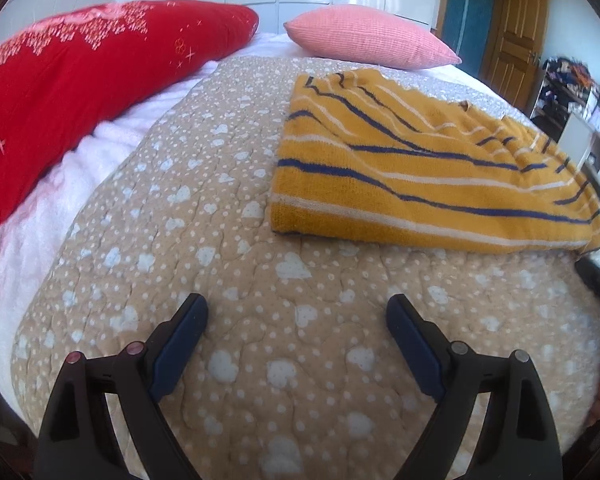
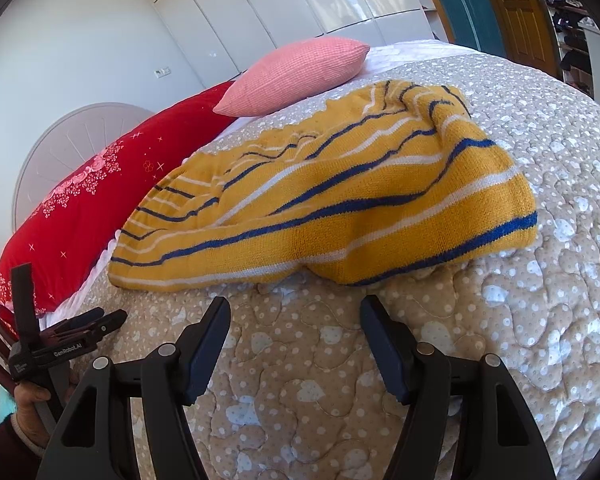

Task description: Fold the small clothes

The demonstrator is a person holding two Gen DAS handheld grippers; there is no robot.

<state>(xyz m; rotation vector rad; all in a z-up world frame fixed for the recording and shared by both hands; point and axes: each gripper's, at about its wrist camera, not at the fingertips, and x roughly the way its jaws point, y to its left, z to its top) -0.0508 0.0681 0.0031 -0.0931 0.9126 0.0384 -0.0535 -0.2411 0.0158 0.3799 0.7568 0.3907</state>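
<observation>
One yellow knit sweater (image 2: 332, 200) with blue and white stripes, lying rumpled on the bed (image 2: 540, 320). Two pillows: one red embroidered (image 1: 80, 92), one pink waffle-textured (image 1: 372, 36). Two claws, left claw (image 1: 298, 312) and right claw (image 2: 296, 312), both spread apart, empty, hovering over quilted beige heart-print bedspread. Glossy white wardrobe (image 2: 300, 0) and wooden door (image 1: 516, 40) behind.

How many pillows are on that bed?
2: a red pillow along the bed's left side, and a pink pillow at the far end beyond the yellow striped sweater. Others may lie outside view.
</observation>
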